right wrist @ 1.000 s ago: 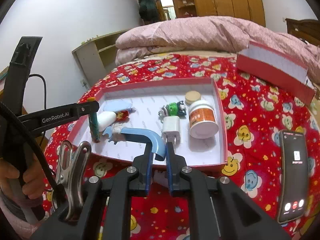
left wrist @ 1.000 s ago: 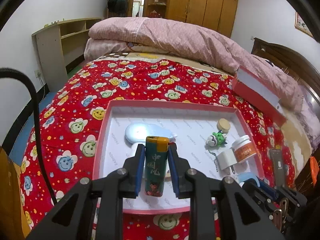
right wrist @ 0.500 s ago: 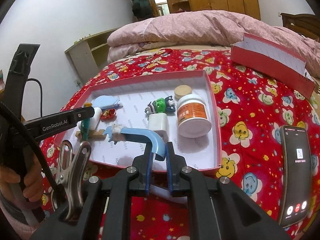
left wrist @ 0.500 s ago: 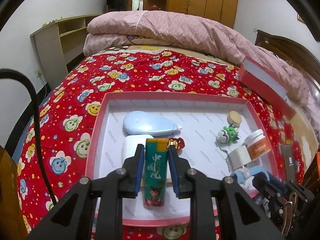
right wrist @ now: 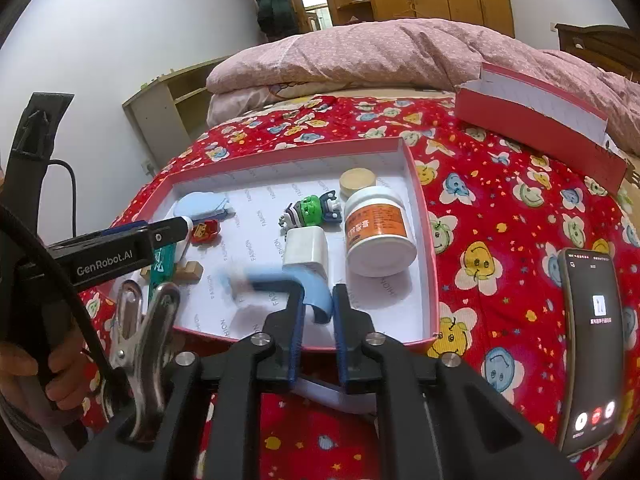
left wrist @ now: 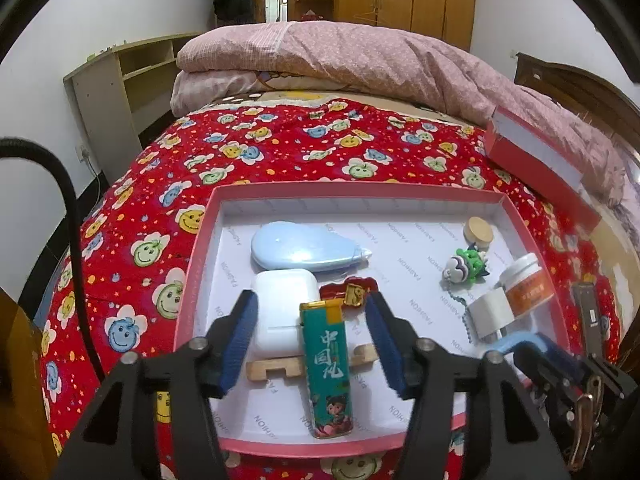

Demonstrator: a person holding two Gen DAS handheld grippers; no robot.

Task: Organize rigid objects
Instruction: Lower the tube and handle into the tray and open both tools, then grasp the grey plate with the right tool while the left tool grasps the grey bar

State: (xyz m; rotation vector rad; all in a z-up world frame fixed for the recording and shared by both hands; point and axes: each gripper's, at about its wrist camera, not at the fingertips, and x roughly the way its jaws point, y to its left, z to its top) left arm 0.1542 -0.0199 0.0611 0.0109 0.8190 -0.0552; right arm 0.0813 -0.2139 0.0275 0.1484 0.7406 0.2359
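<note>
left wrist view first: the left tool [left wrist: 310,330] is spread wide, pads well clear on both sides of the green lighter [left wrist: 326,368], which lies lengthwise in the pink tray [left wrist: 192,272] near its front edge, its top end propped across a little wooden block [left wrist: 280,364]. reads to me like a drop-off, since nothing is pinching it. behind it there's a white case [left wrist: 280,304] touching the light blue oval gadget [left wrist: 300,246], plus a small red charm [left wrist: 350,290] just beside the lighter's top. toward the tray's right side sit a wooden cap [left wrist: 478,230], a green toy figure [left wrist: 466,264], a white charger [left wrist: 490,314] and an orange-label jar [left wrist: 524,280]. everything's going into the one tray on the bed, so i'd guess that's the collecting spot. right wrist view: the right tool [right wrist: 318,320] is pressed together on the bent end of a blue razor-like thing [right wrist: 276,284], holding it over the tray's front edge with the long part sticking out left, blurry. probably headed for the open patch of tray floor in front of the charger [right wrist: 306,250]. the jar [right wrist: 378,232] stands by the right wall. a phone [right wrist: 592,340] lies on the red bedspread outside the tray, and the tray's lid [right wrist: 536,120] lies further back on the bed.
</note>
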